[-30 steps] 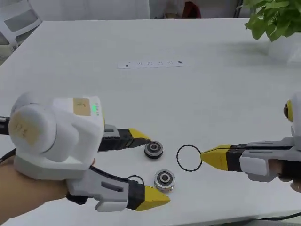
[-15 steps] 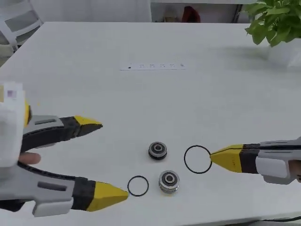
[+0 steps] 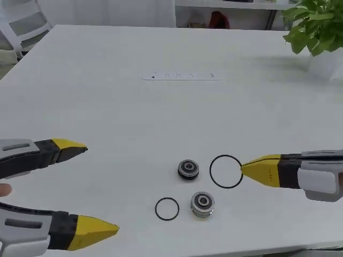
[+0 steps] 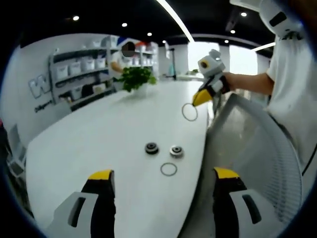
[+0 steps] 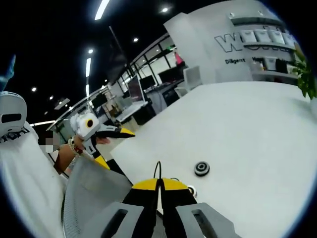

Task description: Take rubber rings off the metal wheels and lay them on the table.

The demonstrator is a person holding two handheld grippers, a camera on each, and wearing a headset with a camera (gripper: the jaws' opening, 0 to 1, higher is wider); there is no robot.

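Note:
Two metal wheels lie near the table's front edge, the far wheel and the near wheel. A loose black rubber ring lies flat just left of the near wheel. My right gripper is shut on a second rubber ring, holding it right of the far wheel. My left gripper is open at the left, well clear of the wheels, with nothing between its fingers.
A white strip with small markings lies mid-table. A potted plant stands at the far right corner. The table's front edge runs just below the near wheel. A mesh chair back stands beside the table.
My left gripper has drawn back to the left, away from the wheels, leaving the loose ring on the table. The right gripper still holds its ring.

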